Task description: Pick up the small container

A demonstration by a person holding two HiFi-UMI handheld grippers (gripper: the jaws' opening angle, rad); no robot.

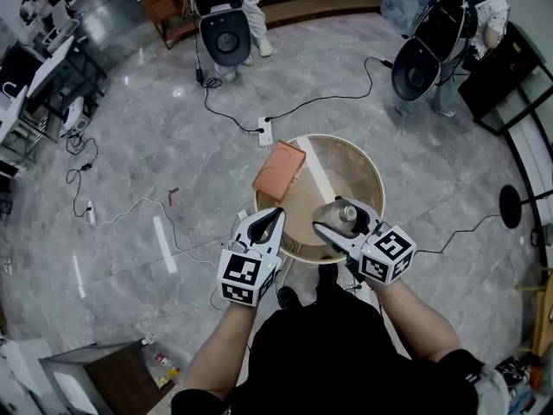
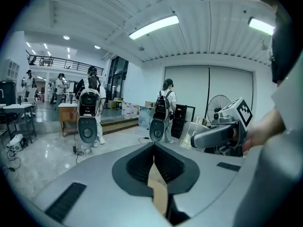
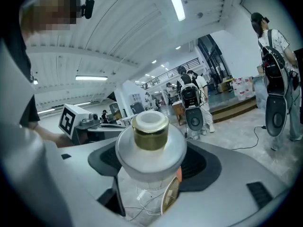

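Note:
The small container (image 3: 150,145) has a frosted round body, a gold neck and a white cap. It sits between the jaws of my right gripper (image 3: 152,171), whose pads press on its sides. In the head view the container (image 1: 346,213) is held in my right gripper (image 1: 344,221) over the near part of the round table (image 1: 370,176). My left gripper (image 1: 271,224) hovers beside it on the left, shut, with nothing in it. In the left gripper view its fingertips (image 2: 154,144) meet, and the right gripper (image 2: 218,134) shows at the right.
An orange-brown box (image 1: 278,169) lies on the table's far left edge. A power strip (image 1: 265,130) and cables run over the grey floor beyond. People stand at the back (image 1: 226,24) and back right (image 1: 449,33). Desks line the left side (image 1: 34,85).

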